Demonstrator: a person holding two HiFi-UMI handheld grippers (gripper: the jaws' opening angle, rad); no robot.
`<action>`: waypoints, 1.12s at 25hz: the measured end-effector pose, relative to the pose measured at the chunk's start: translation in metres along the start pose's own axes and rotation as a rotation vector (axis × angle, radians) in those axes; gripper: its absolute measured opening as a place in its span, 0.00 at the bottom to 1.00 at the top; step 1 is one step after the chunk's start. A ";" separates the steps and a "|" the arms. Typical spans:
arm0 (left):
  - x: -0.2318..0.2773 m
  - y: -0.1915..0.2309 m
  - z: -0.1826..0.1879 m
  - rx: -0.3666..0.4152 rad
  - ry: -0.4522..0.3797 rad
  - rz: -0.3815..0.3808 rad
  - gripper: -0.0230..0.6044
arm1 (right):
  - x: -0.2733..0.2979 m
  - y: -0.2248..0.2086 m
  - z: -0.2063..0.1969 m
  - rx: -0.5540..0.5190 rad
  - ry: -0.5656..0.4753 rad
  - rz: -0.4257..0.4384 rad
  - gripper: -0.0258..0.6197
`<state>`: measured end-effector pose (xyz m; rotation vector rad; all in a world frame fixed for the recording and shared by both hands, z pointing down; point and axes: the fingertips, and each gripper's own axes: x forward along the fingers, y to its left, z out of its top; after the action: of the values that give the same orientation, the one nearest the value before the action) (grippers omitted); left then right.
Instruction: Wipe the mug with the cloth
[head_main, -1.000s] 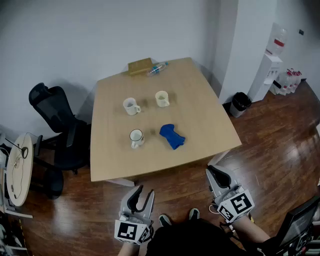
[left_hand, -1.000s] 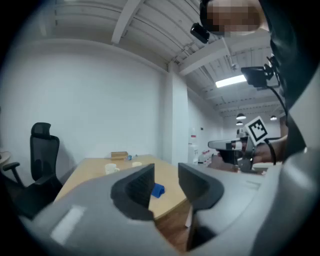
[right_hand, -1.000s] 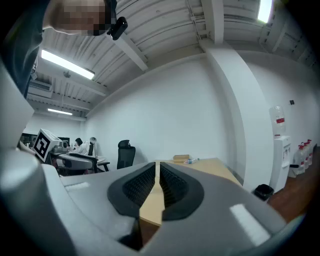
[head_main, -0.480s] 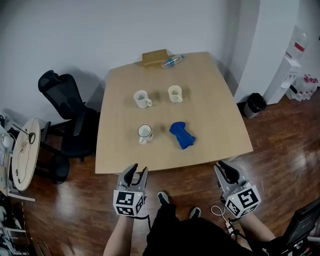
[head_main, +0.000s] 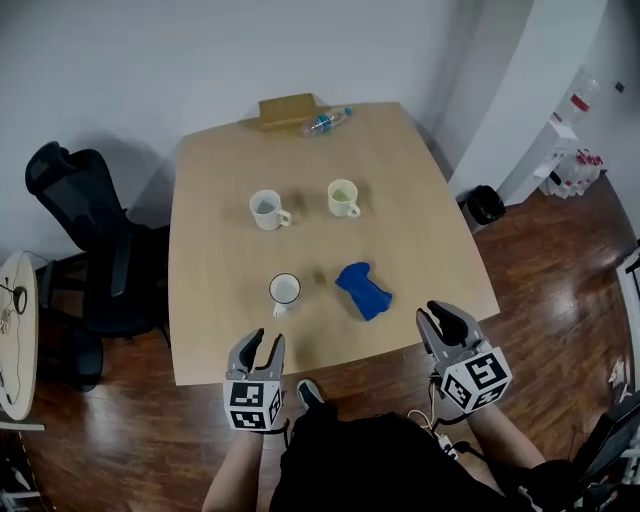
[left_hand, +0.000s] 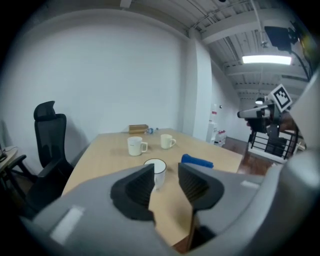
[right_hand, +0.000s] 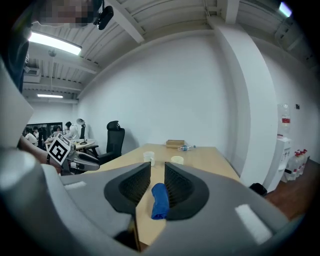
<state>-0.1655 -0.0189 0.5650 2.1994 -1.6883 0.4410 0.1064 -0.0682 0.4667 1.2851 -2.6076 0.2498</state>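
Note:
On the wooden table (head_main: 420, 240) stand three mugs: a dark-rimmed white mug (head_main: 284, 291) nearest me, a white mug (head_main: 266, 209) and a cream mug (head_main: 343, 197) further back. To the right of the near mug lies a crumpled blue cloth (head_main: 363, 289). My left gripper (head_main: 260, 343) hovers open at the table's front edge, and the dark-rimmed mug (left_hand: 157, 170) shows beyond the gap in the left gripper (left_hand: 166, 172). My right gripper (head_main: 441, 319) is off the front right corner. The right gripper (right_hand: 157, 172) has just been opening to a narrow gap with nothing in it, the cloth (right_hand: 159, 200) lying ahead.
A wooden box (head_main: 287, 108) and a plastic bottle (head_main: 325, 121) lie at the table's far edge. A black office chair (head_main: 85, 230) stands left of the table. A black bin (head_main: 484, 204) and a water dispenser (head_main: 560, 140) are at the right, by a white pillar.
Both grippers have come forward to the table's front edge, the left one lower and closer to the near mug. The right jaws have parted slightly.

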 end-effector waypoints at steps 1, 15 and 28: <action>0.005 0.004 -0.001 -0.001 0.008 -0.012 0.28 | 0.009 0.002 0.000 -0.003 0.012 -0.008 0.18; 0.095 0.038 -0.075 0.085 0.343 0.004 0.28 | 0.157 -0.005 -0.173 -0.128 0.640 0.099 0.44; 0.126 0.042 -0.094 0.121 0.428 0.006 0.15 | 0.200 -0.007 -0.218 -0.246 0.805 0.111 0.44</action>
<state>-0.1788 -0.0965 0.7068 1.9932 -1.4667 0.9599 0.0203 -0.1702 0.7308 0.7376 -1.9361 0.3597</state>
